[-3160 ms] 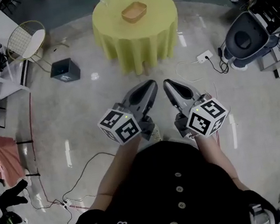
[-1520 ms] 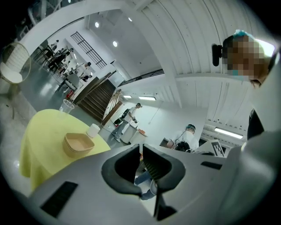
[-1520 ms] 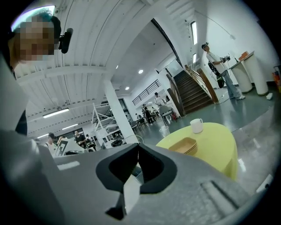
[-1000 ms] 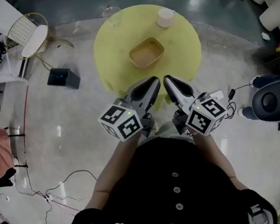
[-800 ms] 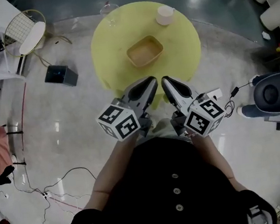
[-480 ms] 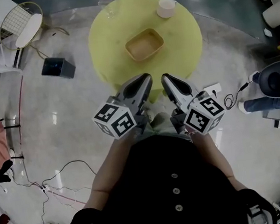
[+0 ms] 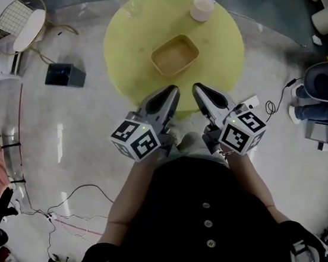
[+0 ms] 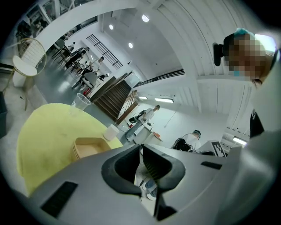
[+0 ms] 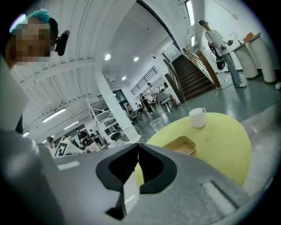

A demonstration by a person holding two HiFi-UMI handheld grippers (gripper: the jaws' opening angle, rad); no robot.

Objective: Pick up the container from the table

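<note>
Head view: one round table point(image 7: 138, 71) under a yellow cloth bears one shallow tan container point(image 7: 174, 55) near its middle, with one white cup point(image 7: 202, 8) and one clear glass point(image 7: 130, 3) toward the far edge. Two grippers hover side by side at the near edge, apart from the container: the left gripper point(image 7: 172, 90) and the right gripper point(image 7: 196, 88).

Left gripper view: its two jaws meet and hold nothing. The container point(image 8: 90, 146) lies ahead to the left.

Right gripper view: its two jaws are pressed together, empty. The container point(image 9: 182, 146) sits ahead to the right, with the white cup point(image 9: 198, 117) beyond it.
</note>
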